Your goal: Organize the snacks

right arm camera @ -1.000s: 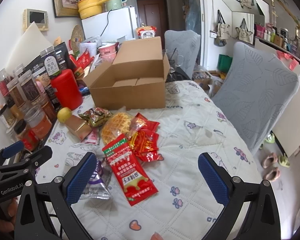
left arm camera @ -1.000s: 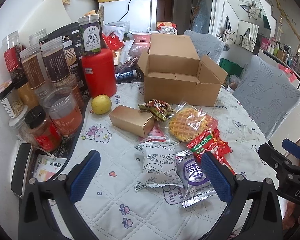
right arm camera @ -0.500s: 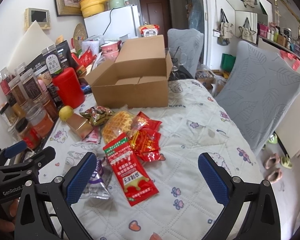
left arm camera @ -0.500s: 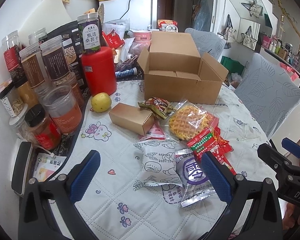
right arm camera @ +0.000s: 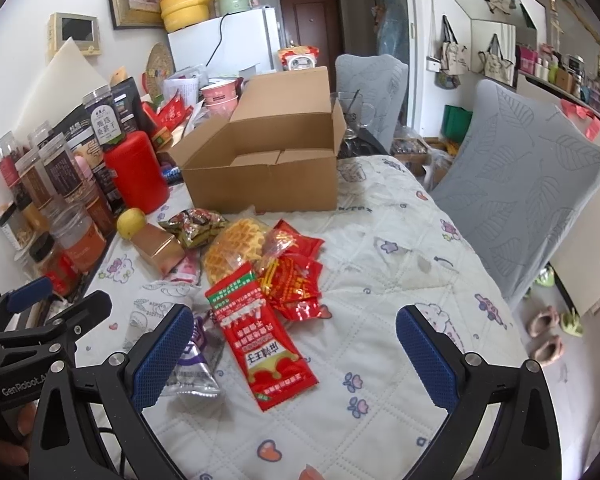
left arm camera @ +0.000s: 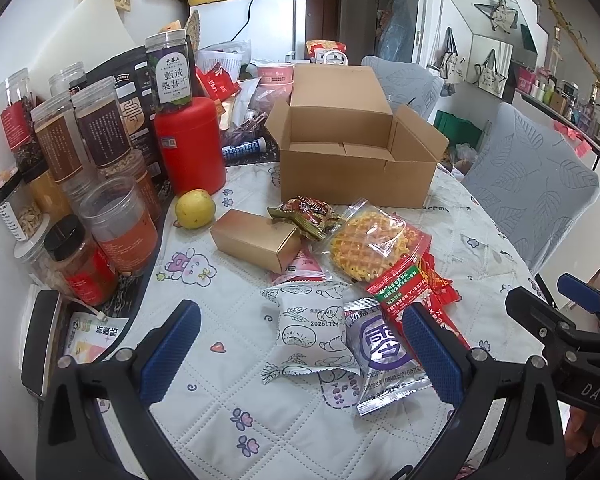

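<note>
Nothing appeared to have been sorted yet. The cardboard box (left arm camera: 356,168) stood open at the back of the desk (right arm camera: 400,264), and what showed of its inside looked empty, though the near wall hid part of the floor, so a flat packet could have lain there unseen.

All the snacks lay loose in a cluster in front of it: a gold carton (left arm camera: 256,240), a dark green-and-red candy bag (left arm camera: 306,214), a bagged waffle (left arm camera: 364,246), a pile of small red sachets (right arm camera: 290,276), a long red packet (right arm camera: 266,340), a white pastry packet (left arm camera: 310,332) and a silver-purple packet (left arm camera: 382,354) just beside it.

The left hand-held gripper (left arm camera: 300,354) hung over the white and silver packets with its jaws spread wide, holding nothing. The right hand-held gripper (right arm camera: 294,354) was likewise wide open and empty above the long red packet.

By my reading, the whole job remained: each packet had to be lifted and placed in the box.
</note>
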